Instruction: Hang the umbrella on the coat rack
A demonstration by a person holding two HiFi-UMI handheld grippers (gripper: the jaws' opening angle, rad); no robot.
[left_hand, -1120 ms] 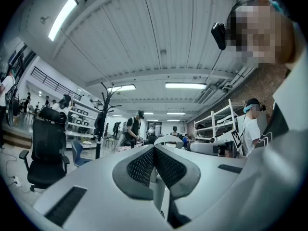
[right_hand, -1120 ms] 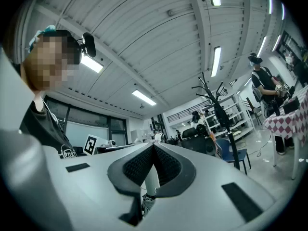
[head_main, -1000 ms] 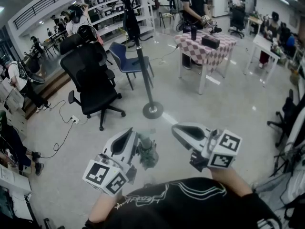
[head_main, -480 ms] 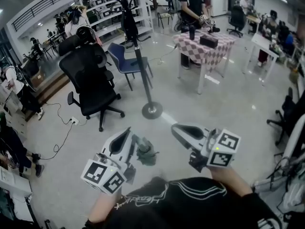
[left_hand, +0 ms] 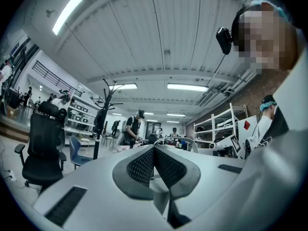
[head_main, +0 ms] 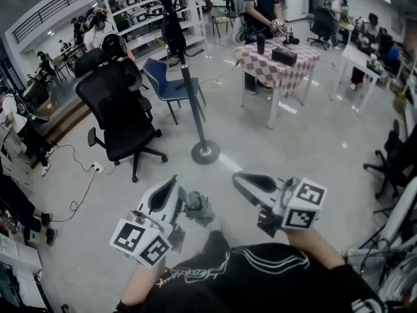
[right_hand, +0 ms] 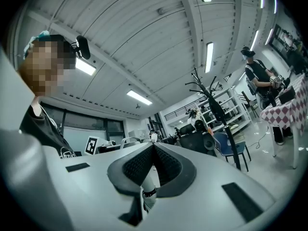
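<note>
A folded grey-green umbrella (head_main: 199, 208) hangs off the floor just right of my left gripper (head_main: 173, 183), whose jaws are shut on it. In the left gripper view (left_hand: 154, 149) the pads meet and a grey strip of the umbrella (left_hand: 161, 201) shows below them. My right gripper (head_main: 240, 178) is beside it at the same height, a little apart from the umbrella. Its pads meet in the right gripper view (right_hand: 154, 146), and nothing shows between them. The black coat rack (head_main: 185, 77) stands ahead on a round base (head_main: 205, 152). It also shows as a coat rack (left_hand: 100, 124) left of centre and a coat rack (right_hand: 217, 114) at right.
A black office chair (head_main: 120, 109) and a blue chair (head_main: 164, 80) stand left of the rack. A checkered table (head_main: 277, 60) with a person behind it is to the right. A cable (head_main: 78, 175) lies on the floor at left. Other people and shelves line the room's edges.
Both grippers have drifted a little forward toward the rack, the umbrella still hanging at the left one. The person's knee now shows below the umbrella.
</note>
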